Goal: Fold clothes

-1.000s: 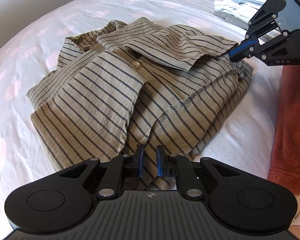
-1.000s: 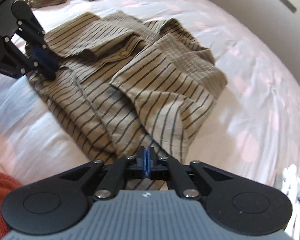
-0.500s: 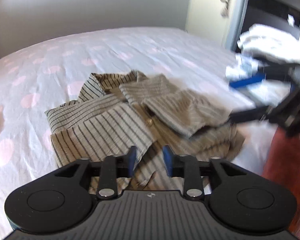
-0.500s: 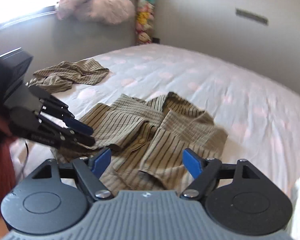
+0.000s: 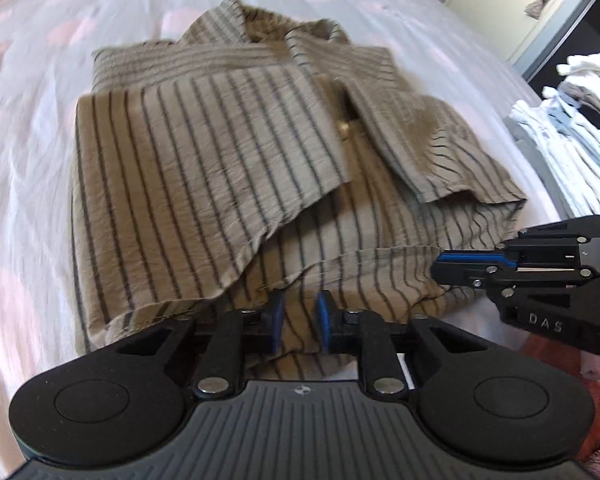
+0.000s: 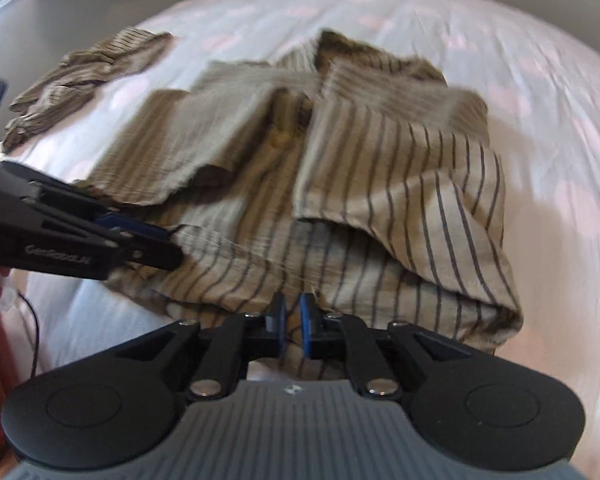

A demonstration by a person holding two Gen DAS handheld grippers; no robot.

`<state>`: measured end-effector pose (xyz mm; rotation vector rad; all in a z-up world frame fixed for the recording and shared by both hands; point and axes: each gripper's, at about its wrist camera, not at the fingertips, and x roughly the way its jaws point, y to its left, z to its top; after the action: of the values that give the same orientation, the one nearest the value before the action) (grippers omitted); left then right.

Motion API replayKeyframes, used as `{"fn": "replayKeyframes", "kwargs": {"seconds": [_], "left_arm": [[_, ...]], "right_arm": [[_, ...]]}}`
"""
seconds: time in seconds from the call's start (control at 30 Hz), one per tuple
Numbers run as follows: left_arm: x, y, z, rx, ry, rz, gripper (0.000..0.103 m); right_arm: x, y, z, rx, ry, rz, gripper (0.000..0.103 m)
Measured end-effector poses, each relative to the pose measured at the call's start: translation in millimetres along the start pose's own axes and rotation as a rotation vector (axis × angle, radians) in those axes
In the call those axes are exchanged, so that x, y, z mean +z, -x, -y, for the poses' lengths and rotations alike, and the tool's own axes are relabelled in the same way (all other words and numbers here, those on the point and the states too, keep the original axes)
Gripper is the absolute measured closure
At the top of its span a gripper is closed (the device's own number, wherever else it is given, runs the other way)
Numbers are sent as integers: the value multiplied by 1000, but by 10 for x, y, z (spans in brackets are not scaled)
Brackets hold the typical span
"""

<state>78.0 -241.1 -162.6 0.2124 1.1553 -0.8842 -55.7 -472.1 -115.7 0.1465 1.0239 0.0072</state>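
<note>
Shirt (image 5: 228, 184), striped and half-folded, lay on the bed (image 5: 28, 208). I saw my left gripper (image 5: 299, 322) and right gripper (image 6: 293, 322) at its near hem, fingers narrowed around cloth, not fully shut.

A bed (image 5: 40, 184) with a white sheet dotted pale pink fills the room; grey wall (image 6: 84, 4) behind, a pale door (image 5: 516, 8) at far right.

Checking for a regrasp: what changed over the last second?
Both grippers lifted off and opened, then came back down to the near hem of the striped shirt. The right gripper and left gripper have closed on it again. The shirt's folds and its place on the bed look unchanged.
</note>
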Motion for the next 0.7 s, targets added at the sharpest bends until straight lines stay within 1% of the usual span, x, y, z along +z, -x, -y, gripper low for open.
{"fn": "replayKeyframes", "kwargs": {"seconds": [0.1, 0.17, 0.2, 0.27, 0.37, 0.4, 0.47, 0.57, 0.6, 0.63, 0.7], "left_arm": [[-2, 7, -47, -7, 17, -1, 91], [-4, 35, -39, -7, 14, 5, 91], [-12, 79, -34, -11, 14, 17, 91], [-28, 170, -22, -19, 12, 40, 90], [-37, 413, -33, -89, 22, 117, 87], [8, 465, -38, -89, 6, 131, 85], [101, 564, -49, -87, -30, 157, 84], [241, 714, -65, -84, -83, 198, 76], [288, 764, -70, -82, -101, 211, 71], [369, 794, -86, -54, -135, 218, 65], [533, 831, -116, 4, -205, 228, 58]], "right_arm": [[6, -29, 34, -5, -23, -17, 100], [-4, 2, 10, -12, -12, -5, 100], [-16, 40, -2, -11, -7, 8, 98], [-41, 144, -25, 2, -1, 47, 91], [-92, 424, -26, 87, 2, 140, 76], [-101, 511, -25, 111, 5, 164, 70], [-74, 642, -15, 132, 25, 187, 70], [88, 751, 56, 133, 88, 203, 65], [166, 767, 101, 129, 109, 207, 64], [244, 782, 146, 124, 129, 212, 63], [424, 769, 268, 100, 151, 205, 60]]}}
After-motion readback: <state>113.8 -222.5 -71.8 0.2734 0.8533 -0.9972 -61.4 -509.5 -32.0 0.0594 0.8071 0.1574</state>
